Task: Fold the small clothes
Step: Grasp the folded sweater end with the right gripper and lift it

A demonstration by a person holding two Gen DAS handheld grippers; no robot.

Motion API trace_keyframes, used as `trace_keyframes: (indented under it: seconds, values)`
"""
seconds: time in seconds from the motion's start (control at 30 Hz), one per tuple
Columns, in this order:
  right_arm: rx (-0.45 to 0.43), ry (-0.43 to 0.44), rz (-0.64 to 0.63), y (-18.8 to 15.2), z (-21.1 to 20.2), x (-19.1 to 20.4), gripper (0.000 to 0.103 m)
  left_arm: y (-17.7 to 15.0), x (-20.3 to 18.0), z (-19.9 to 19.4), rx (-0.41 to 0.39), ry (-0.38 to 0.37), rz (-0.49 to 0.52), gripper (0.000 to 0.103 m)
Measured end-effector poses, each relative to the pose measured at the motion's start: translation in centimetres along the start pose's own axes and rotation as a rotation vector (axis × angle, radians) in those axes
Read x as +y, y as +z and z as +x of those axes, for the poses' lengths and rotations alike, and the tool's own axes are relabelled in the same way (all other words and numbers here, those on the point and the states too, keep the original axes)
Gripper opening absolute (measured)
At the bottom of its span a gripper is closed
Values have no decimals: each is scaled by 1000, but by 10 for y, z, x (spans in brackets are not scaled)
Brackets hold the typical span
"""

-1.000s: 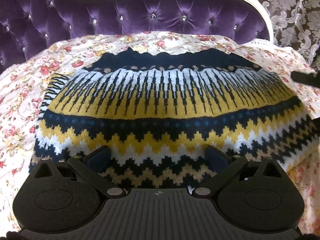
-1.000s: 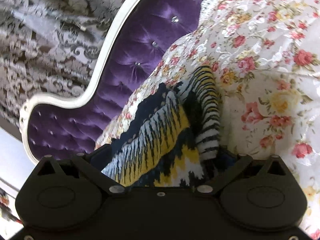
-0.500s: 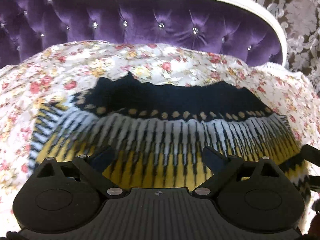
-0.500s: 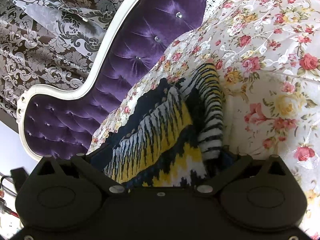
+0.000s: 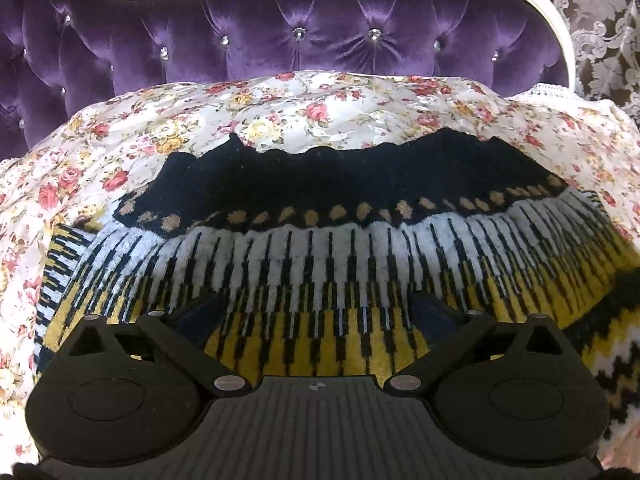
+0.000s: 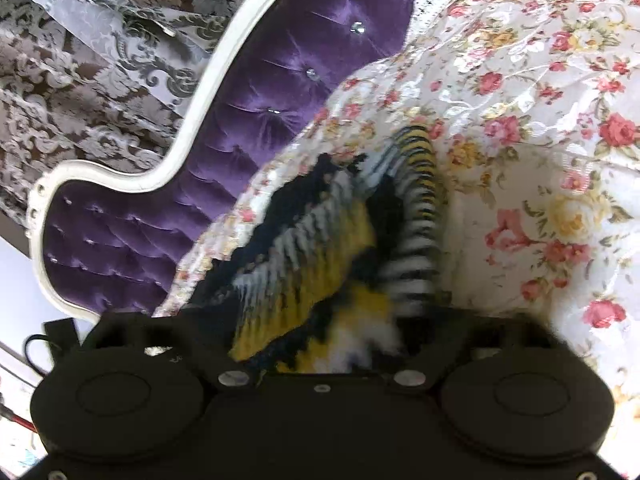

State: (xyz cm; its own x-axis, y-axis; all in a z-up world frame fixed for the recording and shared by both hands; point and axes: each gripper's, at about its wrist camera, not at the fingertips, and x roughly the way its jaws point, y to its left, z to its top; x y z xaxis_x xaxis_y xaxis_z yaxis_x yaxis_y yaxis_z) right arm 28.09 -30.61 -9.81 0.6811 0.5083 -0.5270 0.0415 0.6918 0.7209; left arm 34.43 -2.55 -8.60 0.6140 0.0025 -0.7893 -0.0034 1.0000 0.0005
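Two grippers: one in each hand, both over the same knitted sweater (image 5: 320,248) on a bed.
Sweater: black, white and yellow knit, spread across the flowered bedspread (image 5: 280,104); its black band lies at the far edge, toward the purple headboard (image 5: 304,36).
Left gripper (image 5: 316,312): jaws set wide, low over the near part of the yellow and white stripes. Whether the pads touch the knit or grip any of it, I cannot tell; nothing shows pinched between them.
Right gripper (image 6: 320,332): the view is blurred, but a bunched fold of the sweater (image 6: 320,264) rises straight out from between the fingers, so it looks closed on the cloth.
Sleeve: a striped part (image 6: 416,216) stands up beside the bunched fold, touching the bedspread (image 6: 520,128) on the right.
Step in hand: judging from the lifted edge, a fold across the body is under way, the right side carrying cloth while the left stands over the flat part.
Next move calls for: laying the lifted edge over the flat body with edges matched, the left gripper pressing the knit so it does not drag.
Risk: the thick knit may slip or bunch on the smooth bedspread.
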Motion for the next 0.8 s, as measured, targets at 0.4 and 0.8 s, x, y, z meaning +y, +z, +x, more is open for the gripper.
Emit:
trace_keyframes:
  seconds: [0.4,0.8]
  values:
    - [-47,-2,-92,-3,-5,14,29,1,11,-9,-12,-44,-30,98]
    - [-82,-27,-154,-7,-10,25,29,-20,111,-53,-32,-51,-189,95]
